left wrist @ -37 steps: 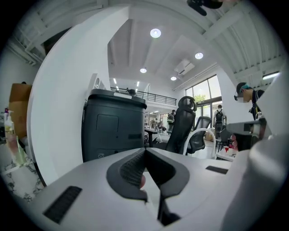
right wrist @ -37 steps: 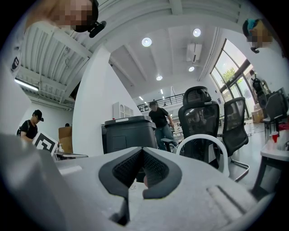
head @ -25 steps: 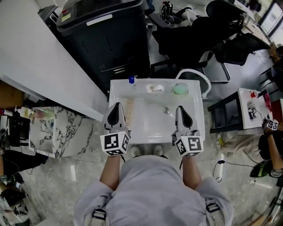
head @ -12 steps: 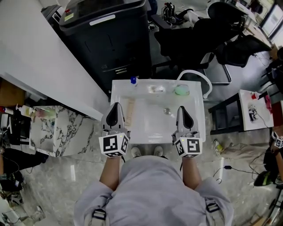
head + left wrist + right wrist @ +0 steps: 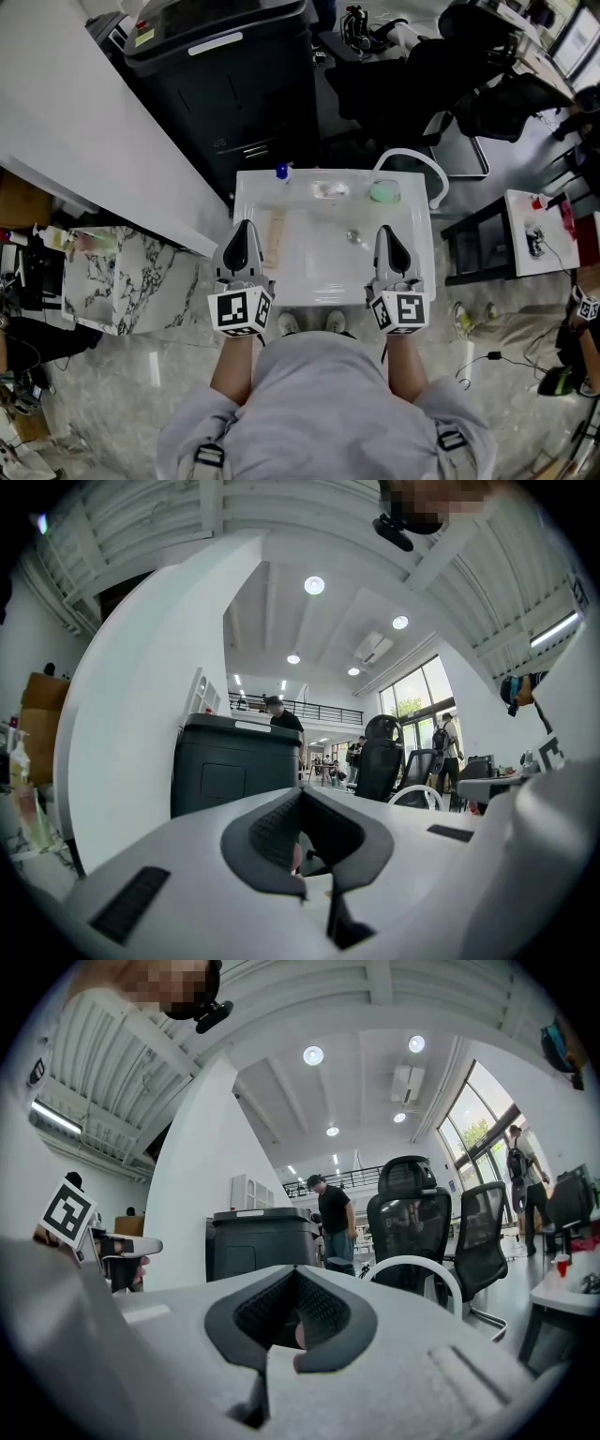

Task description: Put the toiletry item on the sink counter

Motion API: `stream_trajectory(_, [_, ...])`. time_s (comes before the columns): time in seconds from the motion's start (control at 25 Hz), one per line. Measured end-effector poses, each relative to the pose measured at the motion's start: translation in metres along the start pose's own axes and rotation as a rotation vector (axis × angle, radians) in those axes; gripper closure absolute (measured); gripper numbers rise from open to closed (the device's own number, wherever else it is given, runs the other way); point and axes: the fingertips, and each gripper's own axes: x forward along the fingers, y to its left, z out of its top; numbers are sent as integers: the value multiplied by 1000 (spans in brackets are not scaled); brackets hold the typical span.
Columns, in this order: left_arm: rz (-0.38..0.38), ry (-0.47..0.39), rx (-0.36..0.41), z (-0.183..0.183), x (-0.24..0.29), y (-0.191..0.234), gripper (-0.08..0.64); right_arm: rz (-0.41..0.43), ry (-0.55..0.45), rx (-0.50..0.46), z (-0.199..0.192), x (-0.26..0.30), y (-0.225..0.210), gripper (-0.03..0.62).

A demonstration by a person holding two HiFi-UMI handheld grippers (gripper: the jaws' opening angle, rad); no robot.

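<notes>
The white sink unit (image 5: 424,246) stands right below me in the head view. A long cream tube (image 5: 275,234) lies on its left counter strip. Along the back rim stand a small blue-capped bottle (image 5: 280,172), a soap dish (image 5: 328,188) and a green round item (image 5: 382,190). My left gripper (image 5: 246,226) hovers shut over the left edge, just left of the tube. My right gripper (image 5: 384,231) hovers shut over the basin's right side. Both gripper views look level across the room, each showing the jaws of the left gripper (image 5: 300,794) and right gripper (image 5: 296,1274) closed on nothing.
A tall black bin (image 5: 225,80) stands behind the sink and a white wall panel (image 5: 75,131) runs along the left. A white curved rail (image 5: 412,157) rises at the sink's back right. Black office chairs (image 5: 441,75) and a side table (image 5: 534,230) stand to the right. The drain (image 5: 352,236) sits in the basin.
Both grippers hold almost the same place over the sink's front corners. A person at the right edge of the head view has shifted.
</notes>
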Motion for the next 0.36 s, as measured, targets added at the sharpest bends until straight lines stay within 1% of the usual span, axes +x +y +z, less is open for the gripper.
stream_trajectory(0.36, [-2,-2,-6,1,1,1,555,4,1,-2,1,2,0,592])
